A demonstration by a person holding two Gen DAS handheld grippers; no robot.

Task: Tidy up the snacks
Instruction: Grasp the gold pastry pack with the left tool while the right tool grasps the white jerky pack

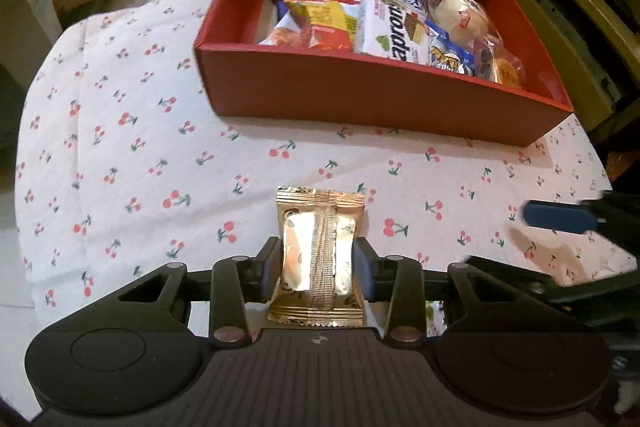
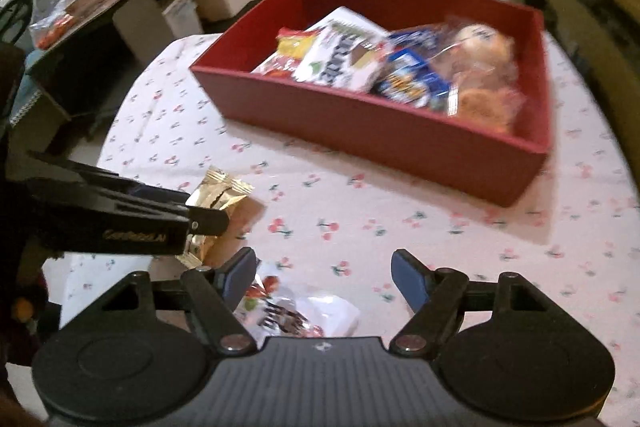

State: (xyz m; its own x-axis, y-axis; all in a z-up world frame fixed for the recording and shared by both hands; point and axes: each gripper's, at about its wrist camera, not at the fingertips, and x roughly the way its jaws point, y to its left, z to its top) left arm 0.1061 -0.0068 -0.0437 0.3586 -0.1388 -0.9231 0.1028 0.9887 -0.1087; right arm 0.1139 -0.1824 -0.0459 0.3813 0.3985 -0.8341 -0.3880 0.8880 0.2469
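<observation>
1. The step in hand is a pick-up: the left tool (image 1: 318, 259) is pinching a gold foil snack packet (image 1: 320, 227) across its middle, one blue pad on each side, with the packet lying on the cherry-print tabletop (image 1: 140, 147).

2. The red box (image 1: 360, 95) stands farther back on the tabletop, well apart from the packet, and already holds a jumble of wrapped snacks — a white wafer packet (image 1: 394, 23) and a yellow-and-red one (image 1: 324, 23) among them.

3. The next move, as I judge it, calls for lifting the gold packet clear of the cloth, carrying it forward over the box's near wall, and letting go above the pile. The foil looks slick and puffy, so the pinch should hold firm during the lift.

4. The right tool (image 2: 324, 277) is spread wide with nothing between its pads. A white snack wrapper with red and dark print (image 2: 296, 311) lies on the tabletop just below and slightly toward its left pad — likely its target.

5. To take it, the right tool would need to come down and centre over the wrapper before closing. The left tool sits close by, so the two could crowd each other.
</observation>
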